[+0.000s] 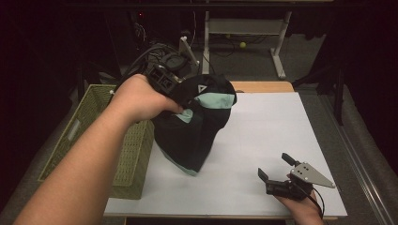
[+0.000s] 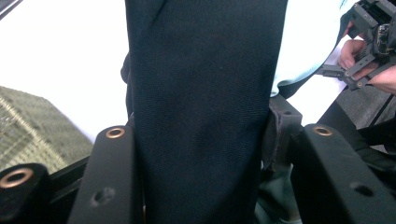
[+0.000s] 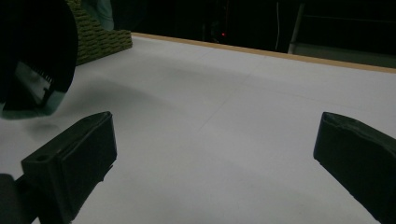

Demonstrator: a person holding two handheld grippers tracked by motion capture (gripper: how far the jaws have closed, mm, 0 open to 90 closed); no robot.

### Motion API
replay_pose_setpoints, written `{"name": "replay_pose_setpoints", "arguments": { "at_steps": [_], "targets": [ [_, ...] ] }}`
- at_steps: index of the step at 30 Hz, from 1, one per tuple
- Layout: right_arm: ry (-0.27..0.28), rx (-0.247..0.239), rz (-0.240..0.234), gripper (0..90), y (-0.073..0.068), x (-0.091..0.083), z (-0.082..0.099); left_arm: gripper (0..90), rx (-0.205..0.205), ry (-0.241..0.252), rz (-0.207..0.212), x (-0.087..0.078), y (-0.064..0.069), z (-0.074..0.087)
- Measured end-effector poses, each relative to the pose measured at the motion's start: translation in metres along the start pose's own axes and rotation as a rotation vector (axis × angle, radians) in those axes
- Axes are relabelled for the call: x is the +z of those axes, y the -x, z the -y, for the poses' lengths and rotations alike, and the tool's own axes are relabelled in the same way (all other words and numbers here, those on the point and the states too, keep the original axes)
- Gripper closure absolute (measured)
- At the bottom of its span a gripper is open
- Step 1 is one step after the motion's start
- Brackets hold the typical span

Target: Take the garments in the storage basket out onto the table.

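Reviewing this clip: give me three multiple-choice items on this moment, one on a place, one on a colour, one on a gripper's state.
1. Where does the woven basket stand?
A. at the table's left edge
B. at the table's far right corner
C. in the table's middle

2. What colour is the trim on the black garment?
A. red
B. pale mint green
C. yellow

3. How is the right gripper?
A. shut on the garment
B. shut on the basket
C. jaws open with nothing between them

Answers:
1 A: the high view shows the basket against the left side of the white table.
2 B: mint panels show on the dark cloth, which the left gripper clamps.
3 C: the right gripper view shows bare table between its spread jaws.
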State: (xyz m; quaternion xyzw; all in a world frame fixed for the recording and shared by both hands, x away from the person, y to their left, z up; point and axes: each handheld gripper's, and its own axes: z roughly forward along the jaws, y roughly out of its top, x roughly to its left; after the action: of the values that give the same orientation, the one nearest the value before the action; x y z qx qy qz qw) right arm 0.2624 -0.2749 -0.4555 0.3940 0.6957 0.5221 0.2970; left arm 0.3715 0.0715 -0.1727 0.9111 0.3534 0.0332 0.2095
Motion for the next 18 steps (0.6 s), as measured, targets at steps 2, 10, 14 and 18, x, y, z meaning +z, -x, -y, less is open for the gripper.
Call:
{"name": "replay_pose_setpoints", "arguments": {
  "at_steps": [2,10,14,18],
  "targets": [
    [0.001,-0.002,0.000,0.0,0.000,0.000,0.000,48.2,0.009,0.003,0.011,0.005,0.003,-0.003],
    [0.003,-0.003,-0.003,0.0,-0.001,0.000,0.000,48.2,0.044,0.010,0.028,0.027,0.012,-0.013],
    [0.003,-0.002,-0.002,0.0,0.000,0.000,0.000,48.2,0.042,0.016,0.031,0.036,0.012,-0.019],
    [0.004,-0.003,-0.002,0.0,0.000,-0.001,0.000,48.1,0.038,0.020,0.021,0.047,0.009,-0.024]
  ]
}}
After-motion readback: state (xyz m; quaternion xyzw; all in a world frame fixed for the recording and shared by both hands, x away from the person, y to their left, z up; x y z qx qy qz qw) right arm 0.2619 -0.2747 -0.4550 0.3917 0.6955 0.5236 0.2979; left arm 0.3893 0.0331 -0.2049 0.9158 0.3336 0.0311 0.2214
